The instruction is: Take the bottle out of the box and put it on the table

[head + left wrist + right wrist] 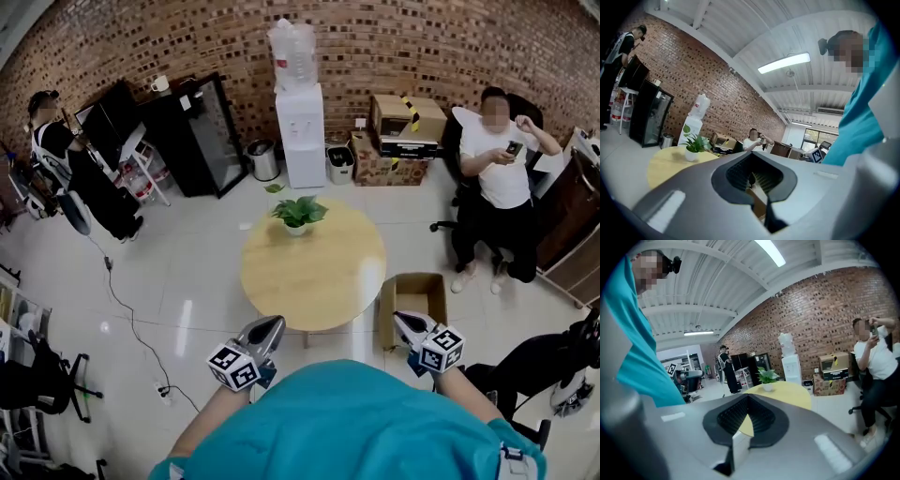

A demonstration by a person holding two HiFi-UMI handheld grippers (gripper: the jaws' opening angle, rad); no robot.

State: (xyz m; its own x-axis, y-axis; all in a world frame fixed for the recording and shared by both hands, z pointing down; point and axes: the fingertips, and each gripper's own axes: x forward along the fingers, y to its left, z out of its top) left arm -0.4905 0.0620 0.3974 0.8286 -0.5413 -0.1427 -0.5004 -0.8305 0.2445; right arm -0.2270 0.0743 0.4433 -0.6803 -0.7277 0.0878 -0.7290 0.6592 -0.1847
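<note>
**Nothing lifted yet: both jaws shut and empty**

I judge the task has not begun. I stand short of the round bench [309, 272], with my left gripper [270, 326] and my right gripper [403, 324] held close in front of my body, well apart from each other and pointing roughly level. The cardboard box [413, 277] sits open on the floor just beside the bench's right edge. In the head view my right gripper overlaps the box's near side. The bench carries only a potted plant [298, 214] near its far edge.

The bottle I cannot see. The inside of the box reads as plain brown from above, too small to tell what lies in it, so I take it the bottle is down there, out of sight.

My left jaws are closed together with nothing between them. My right jaws are closed too and hold nothing — only the yellow bench top shows through the notch beyond them.

Everything is still to do: get a gripper to the box, open its jaws, grip the bottle, lift it clear and stand it on the bench.
</note>
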